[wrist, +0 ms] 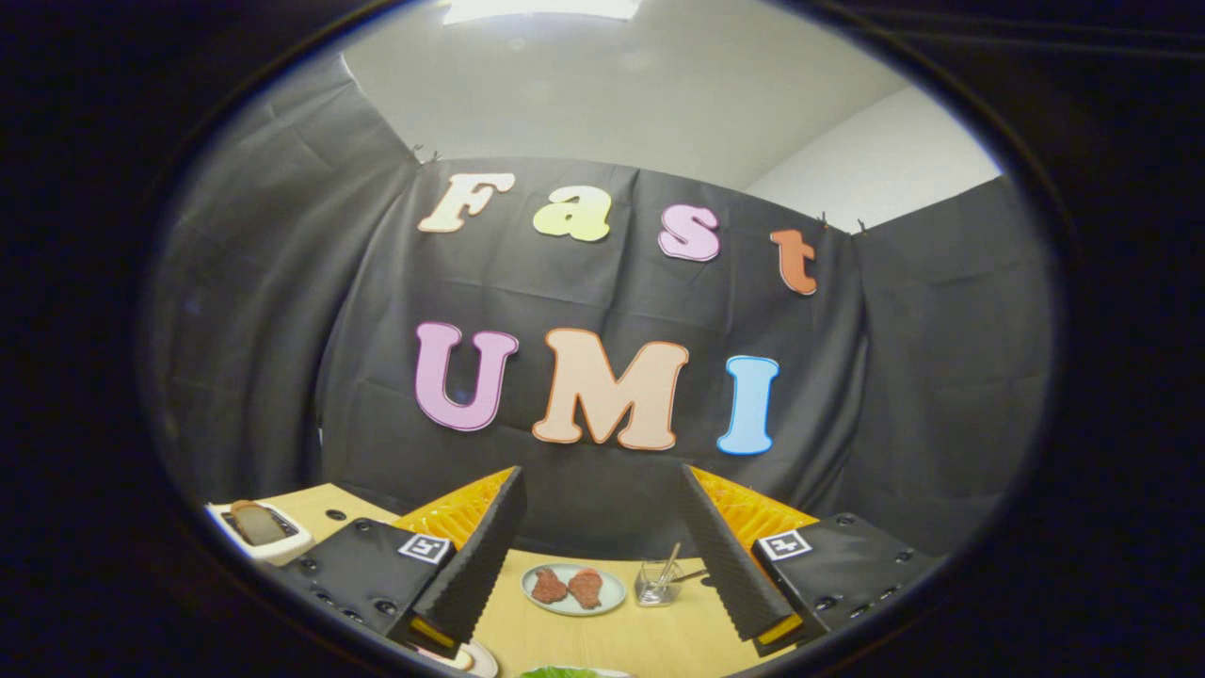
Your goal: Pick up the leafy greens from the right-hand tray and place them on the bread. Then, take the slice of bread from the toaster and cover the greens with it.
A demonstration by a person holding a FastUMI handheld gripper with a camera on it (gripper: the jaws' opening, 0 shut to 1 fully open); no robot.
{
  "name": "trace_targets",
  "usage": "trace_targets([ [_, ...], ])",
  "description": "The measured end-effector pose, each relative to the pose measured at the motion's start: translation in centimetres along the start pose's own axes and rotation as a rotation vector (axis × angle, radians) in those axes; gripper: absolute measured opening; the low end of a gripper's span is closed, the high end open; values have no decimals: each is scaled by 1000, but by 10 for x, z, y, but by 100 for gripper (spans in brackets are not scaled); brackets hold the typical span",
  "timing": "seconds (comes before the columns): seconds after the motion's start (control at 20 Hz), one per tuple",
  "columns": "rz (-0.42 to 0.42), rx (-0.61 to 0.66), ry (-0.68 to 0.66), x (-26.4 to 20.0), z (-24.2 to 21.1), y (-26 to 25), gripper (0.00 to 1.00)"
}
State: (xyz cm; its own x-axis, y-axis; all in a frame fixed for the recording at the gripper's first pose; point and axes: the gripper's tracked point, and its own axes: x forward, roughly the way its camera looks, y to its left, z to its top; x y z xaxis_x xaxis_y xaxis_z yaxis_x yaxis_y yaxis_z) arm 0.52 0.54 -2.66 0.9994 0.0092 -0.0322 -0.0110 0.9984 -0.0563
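Gripper spread wide and empty above the table, leafy greens just below and near the fingers, probably light, limp, tearable, best pinched gently at the bunched middle; bread slice upright in toaster far left.

Black cloth hangs creased as the booth's wall, behind a light wooden table. Above it rise a pale ceiling with a bright light and a white wall.
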Motion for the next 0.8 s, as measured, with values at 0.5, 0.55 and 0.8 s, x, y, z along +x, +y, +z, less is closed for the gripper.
trace_targets([
  [0.5,51,25,31,-2,-23,-12,100],
  [0.55,67,26,38,-2,-28,-11,100],
  [0.8,182,-10,99,0,-58,-6,100],
])
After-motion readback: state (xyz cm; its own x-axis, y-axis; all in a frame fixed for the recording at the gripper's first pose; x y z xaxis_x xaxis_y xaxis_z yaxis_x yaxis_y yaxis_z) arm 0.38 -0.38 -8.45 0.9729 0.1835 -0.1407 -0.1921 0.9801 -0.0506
